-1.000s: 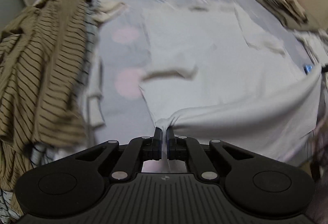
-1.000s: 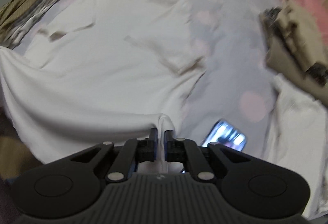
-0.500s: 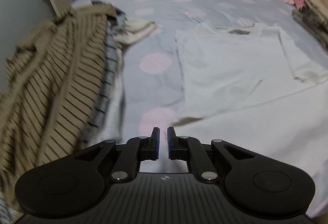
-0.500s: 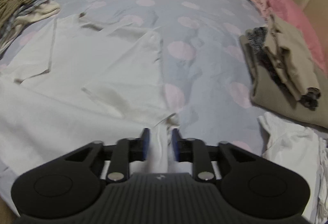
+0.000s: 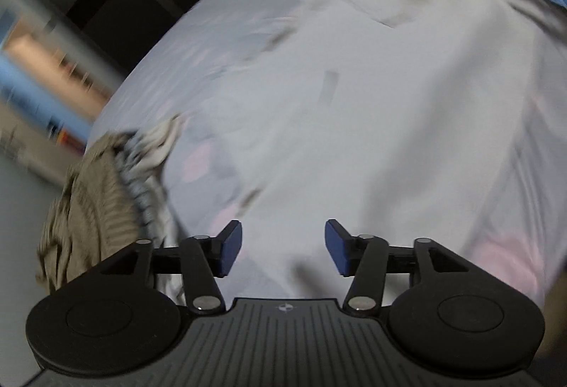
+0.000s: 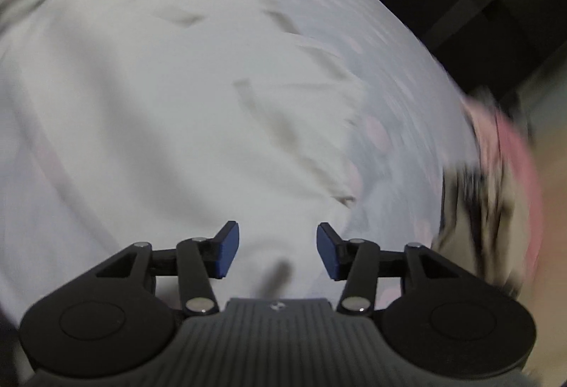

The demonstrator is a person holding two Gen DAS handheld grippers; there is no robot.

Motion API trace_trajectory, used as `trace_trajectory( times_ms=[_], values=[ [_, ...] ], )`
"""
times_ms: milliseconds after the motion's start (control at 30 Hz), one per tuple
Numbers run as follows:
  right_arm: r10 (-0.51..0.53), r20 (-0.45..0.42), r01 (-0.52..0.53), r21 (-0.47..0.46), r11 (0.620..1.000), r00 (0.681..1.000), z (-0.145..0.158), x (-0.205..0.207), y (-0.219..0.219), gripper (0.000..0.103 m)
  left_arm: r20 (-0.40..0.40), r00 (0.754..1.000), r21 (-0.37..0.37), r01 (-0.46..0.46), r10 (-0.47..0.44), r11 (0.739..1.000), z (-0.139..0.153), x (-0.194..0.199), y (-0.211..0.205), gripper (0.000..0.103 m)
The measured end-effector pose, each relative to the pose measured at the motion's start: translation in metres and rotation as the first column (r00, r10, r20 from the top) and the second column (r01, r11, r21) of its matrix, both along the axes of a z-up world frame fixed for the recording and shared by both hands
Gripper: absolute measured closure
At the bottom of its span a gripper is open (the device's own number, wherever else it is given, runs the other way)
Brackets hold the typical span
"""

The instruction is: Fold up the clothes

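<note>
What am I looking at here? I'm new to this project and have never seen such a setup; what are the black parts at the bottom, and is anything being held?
These are two fisheye pictures, each from a camera mounted on a handheld two-finger gripper; a person carries one in each hand. The black parts are the tools themselves. In the left wrist view the left gripper has its blue pads apart, with nothing between them. The right gripper looks the same. Both sets of jaws have just been opening, so nothing is held. Below lies a white shirt spread on a pale bedsheet with pink dots. A striped brown garment is heaped at the left, and pink fabric lies at the right. Both pictures are blurred.
</note>
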State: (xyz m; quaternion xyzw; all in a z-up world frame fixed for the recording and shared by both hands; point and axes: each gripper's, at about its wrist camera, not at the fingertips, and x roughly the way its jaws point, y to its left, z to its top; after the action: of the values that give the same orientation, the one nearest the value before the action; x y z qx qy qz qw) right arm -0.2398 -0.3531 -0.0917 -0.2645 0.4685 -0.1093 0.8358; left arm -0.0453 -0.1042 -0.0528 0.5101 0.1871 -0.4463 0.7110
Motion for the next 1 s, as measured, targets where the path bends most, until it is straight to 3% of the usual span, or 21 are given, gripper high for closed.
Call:
trace_trajectory(
  times_ms=[67, 133, 267, 333, 500, 667, 933, 1000],
  values=[
    [0.149, -0.066, -0.156, -0.125, 0.980, 0.987, -0.014, -0.015, 0.022, 0.043, 0.035, 0.994, 0.069, 0.105, -0.107, 0.992, -0.012, -0.020, 0.004, 0.052],
    [0.286, -0.148, -0.313, -0.219, 0.924, 0.947, -0.028, -0.033, 0.039, 0.035, 0.047, 0.979, 0.139, 0.190, -0.198, 0.972, -0.025, -0.038, 0.009, 0.052],
    [0.366, -0.275, -0.430, -0.228, 0.874, 0.889, -0.048, -0.052, 0.052, 0.026, 0.035, 0.956, 0.242, 0.274, -0.290, 0.931, -0.047, -0.060, 0.015, 0.051],
    [0.375, -0.289, -0.450, -0.261, 0.854, 0.881, -0.056, -0.056, 0.055, 0.023, 0.069, 0.951, 0.267, 0.274, -0.301, 0.924, -0.057, -0.064, 0.017, 0.041],
    [0.373, -0.305, -0.466, -0.342, 0.816, 0.876, -0.071, -0.056, 0.059, 0.018, 0.178, 0.931, 0.275, 0.265, -0.320, 0.924, -0.075, -0.072, 0.022, 0.028],
    [0.404, -0.306, -0.501, -0.397, 0.769, 0.862, -0.081, -0.061, 0.065, 0.012, 0.227, 0.916, 0.252, 0.273, -0.332, 0.928, -0.085, -0.078, 0.030, 0.028],
    [0.464, -0.288, -0.545, -0.480, 0.687, 0.838, -0.084, -0.078, 0.071, 0.013, 0.364, 0.819, 0.310, 0.343, -0.444, 0.887, -0.093, -0.086, 0.044, 0.024],
    [0.473, -0.291, -0.553, -0.513, 0.657, 0.832, -0.087, -0.080, 0.070, 0.014, 0.373, 0.813, 0.315, 0.342, -0.447, 0.885, -0.096, -0.084, 0.044, 0.024]
  ],
)
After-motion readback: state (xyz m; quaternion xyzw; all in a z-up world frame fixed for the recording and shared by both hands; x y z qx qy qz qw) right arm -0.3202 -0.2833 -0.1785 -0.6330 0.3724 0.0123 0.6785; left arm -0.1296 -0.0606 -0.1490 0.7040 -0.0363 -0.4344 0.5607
